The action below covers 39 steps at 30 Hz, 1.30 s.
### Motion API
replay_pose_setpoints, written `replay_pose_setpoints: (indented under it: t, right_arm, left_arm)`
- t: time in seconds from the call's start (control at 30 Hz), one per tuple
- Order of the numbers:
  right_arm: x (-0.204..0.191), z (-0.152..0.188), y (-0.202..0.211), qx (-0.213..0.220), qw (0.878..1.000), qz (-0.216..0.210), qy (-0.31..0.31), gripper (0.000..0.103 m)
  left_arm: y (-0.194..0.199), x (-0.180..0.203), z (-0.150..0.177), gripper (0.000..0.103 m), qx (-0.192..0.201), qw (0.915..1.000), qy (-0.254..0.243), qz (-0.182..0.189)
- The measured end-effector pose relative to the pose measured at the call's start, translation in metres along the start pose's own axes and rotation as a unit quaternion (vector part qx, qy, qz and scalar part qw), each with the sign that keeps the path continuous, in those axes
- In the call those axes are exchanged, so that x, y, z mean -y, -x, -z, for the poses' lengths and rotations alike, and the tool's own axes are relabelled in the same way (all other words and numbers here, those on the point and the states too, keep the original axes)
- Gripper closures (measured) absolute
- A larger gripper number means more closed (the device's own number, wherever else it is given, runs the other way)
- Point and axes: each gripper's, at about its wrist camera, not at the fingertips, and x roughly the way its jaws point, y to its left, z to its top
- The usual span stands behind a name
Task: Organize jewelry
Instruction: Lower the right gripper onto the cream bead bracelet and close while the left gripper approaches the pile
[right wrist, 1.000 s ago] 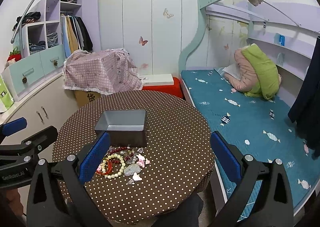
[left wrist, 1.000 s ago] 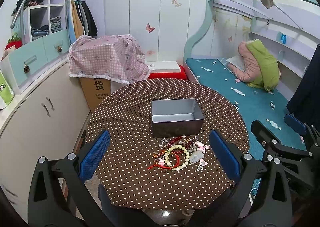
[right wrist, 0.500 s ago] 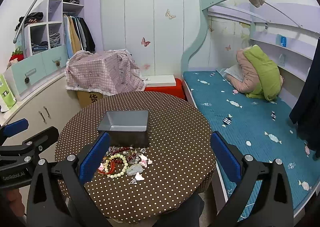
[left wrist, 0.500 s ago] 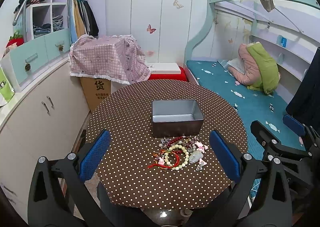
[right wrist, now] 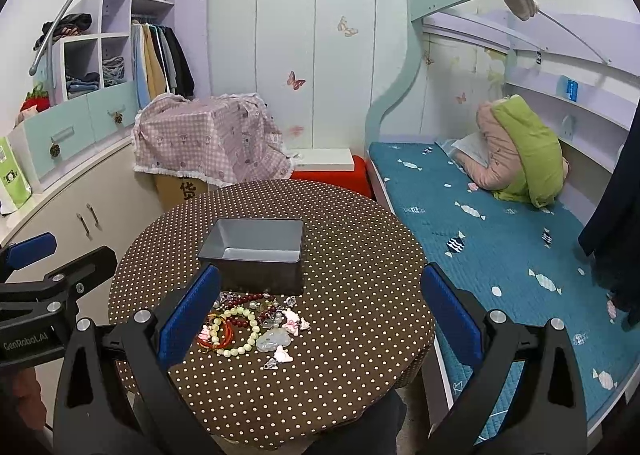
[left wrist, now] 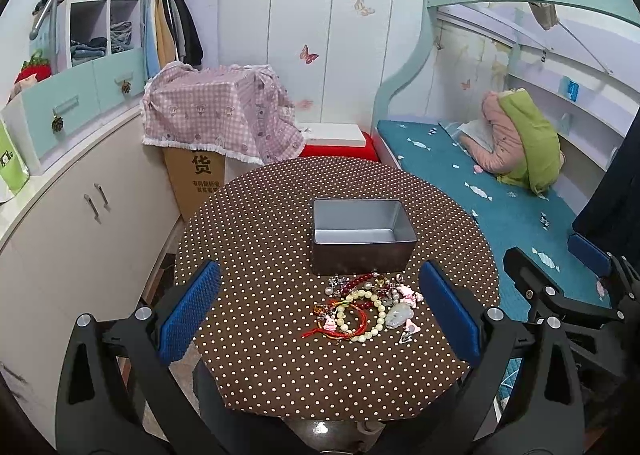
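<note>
A heap of jewelry (left wrist: 366, 307) lies on the round brown polka-dot table (left wrist: 260, 239): cream bead bracelet, dark red beads, red cord, pale jade pendant, small pink charms. It also shows in the right wrist view (right wrist: 252, 325). An empty grey metal box (left wrist: 362, 233) stands just behind it, also seen in the right wrist view (right wrist: 256, 257). My left gripper (left wrist: 318, 311) is open, held above the table's near edge with the heap between its fingers. My right gripper (right wrist: 316, 319) is open and empty, to the right of the heap.
A teal bed (left wrist: 500, 195) with a pink and green bundle lies to the right. White cabinets (left wrist: 72, 223) run along the left. A cardboard box under a pink checked cloth (left wrist: 220, 123) stands behind the table.
Both grippers have drifted slightly back and up. Jewelry and box have not moved.
</note>
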Motion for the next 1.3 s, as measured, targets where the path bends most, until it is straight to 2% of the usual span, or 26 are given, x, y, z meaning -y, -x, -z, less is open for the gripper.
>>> replay_pose_setpoints:
  t: [0.37,0.77,1.17,1.3]
  right_arm:
    - [-0.008,0.003,-0.014,-0.024,1.0,0.007,0.009,0.007]
    - [-0.016,0.02,-0.04,-0.079,0.997,0.0,0.015,0.007]
    - [-0.024,0.045,-0.08,-0.159,0.987,-0.036,-0.001,0.007]
    - [-0.027,0.052,-0.094,-0.181,0.982,-0.06,-0.014,0.007]
  left_arm:
    - [-0.019,-0.012,0.004,0.005,-0.026,0.9996,0.007,0.003]
    - [-0.053,-0.027,0.023,0.005,-0.084,0.9964,0.013,-0.006]
    - [-0.083,-0.047,0.045,0.005,-0.141,0.9895,0.032,0.011]
    - [-0.094,-0.052,0.05,0.006,-0.159,0.9865,0.038,0.015]
